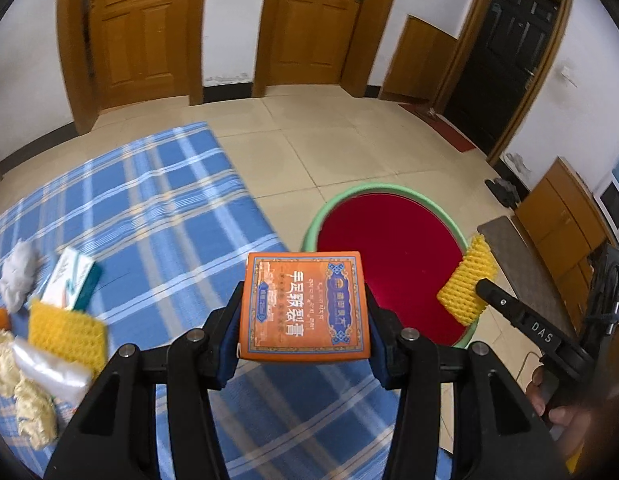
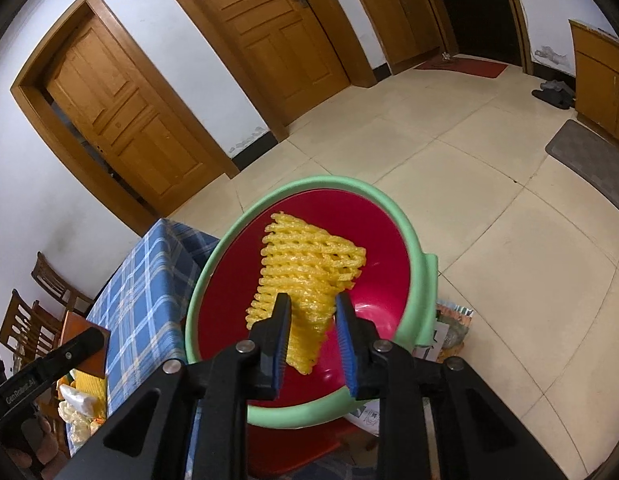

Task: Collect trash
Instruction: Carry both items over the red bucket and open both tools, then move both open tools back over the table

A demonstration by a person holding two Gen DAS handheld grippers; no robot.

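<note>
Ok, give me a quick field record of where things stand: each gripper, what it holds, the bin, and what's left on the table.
left gripper: shut on the orange box, above the edge of the blue plaid tablecloth
right gripper: jaws apart, yellow foam net between the fingers; grip cannot be told
basin: green rim, red inside, beside the table; nothing seen lying in it yet
foam net position: over the basin
left on table: second yellow net, white-green box, grey wad, crumpled paper
</note>
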